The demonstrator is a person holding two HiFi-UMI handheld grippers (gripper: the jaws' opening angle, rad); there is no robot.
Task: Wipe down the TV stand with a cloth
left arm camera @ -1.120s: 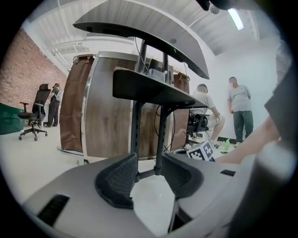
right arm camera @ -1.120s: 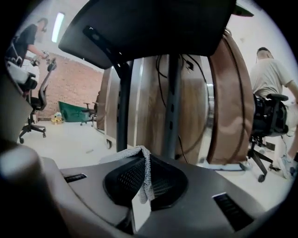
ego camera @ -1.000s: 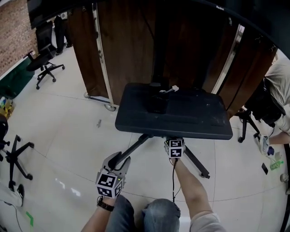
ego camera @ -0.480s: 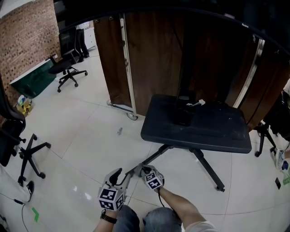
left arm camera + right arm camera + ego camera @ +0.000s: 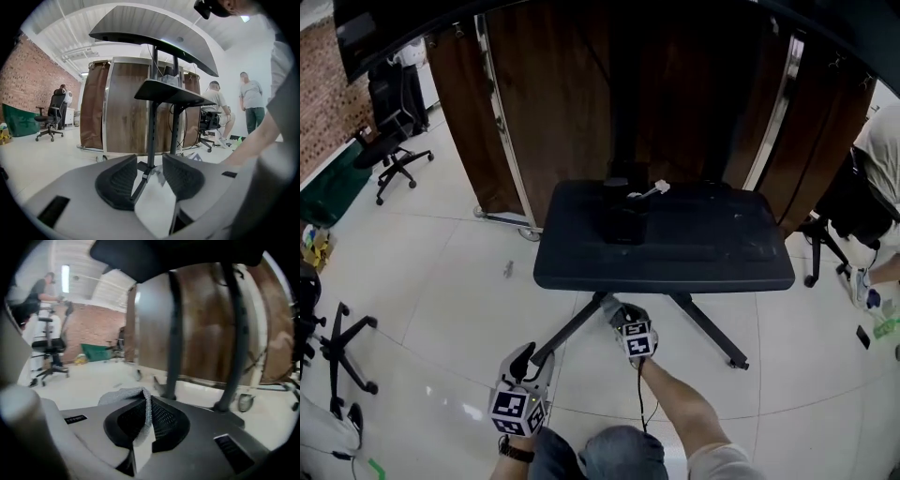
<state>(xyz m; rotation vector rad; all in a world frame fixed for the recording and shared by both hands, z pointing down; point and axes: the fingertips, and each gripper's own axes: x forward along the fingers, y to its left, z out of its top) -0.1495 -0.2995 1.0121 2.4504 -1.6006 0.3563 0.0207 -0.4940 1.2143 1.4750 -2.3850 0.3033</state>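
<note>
The TV stand's dark shelf (image 5: 712,251) sits on a black pole with splayed legs (image 5: 567,330) on the white floor. My right gripper (image 5: 617,311) is low, just under the shelf's front edge where the legs meet. It is shut on a grey cloth (image 5: 137,401), which folds up between its pads, with the stand's posts (image 5: 172,348) right ahead. My left gripper (image 5: 525,358) hangs lower left beside the left leg. In the left gripper view it (image 5: 150,176) is open and holds nothing, looking up at the shelf (image 5: 173,91).
A black box (image 5: 623,223) and a small white object (image 5: 650,190) lie on the shelf. A wheeled wood-panelled partition (image 5: 562,103) stands right behind the stand. Office chairs (image 5: 392,141) are at the left, and a seated person (image 5: 881,159) at the right.
My right gripper dropped away from the shelf's front edge toward the left leg, then came back up under the shelf. The head view swung left and back. The left gripper stayed low.
</note>
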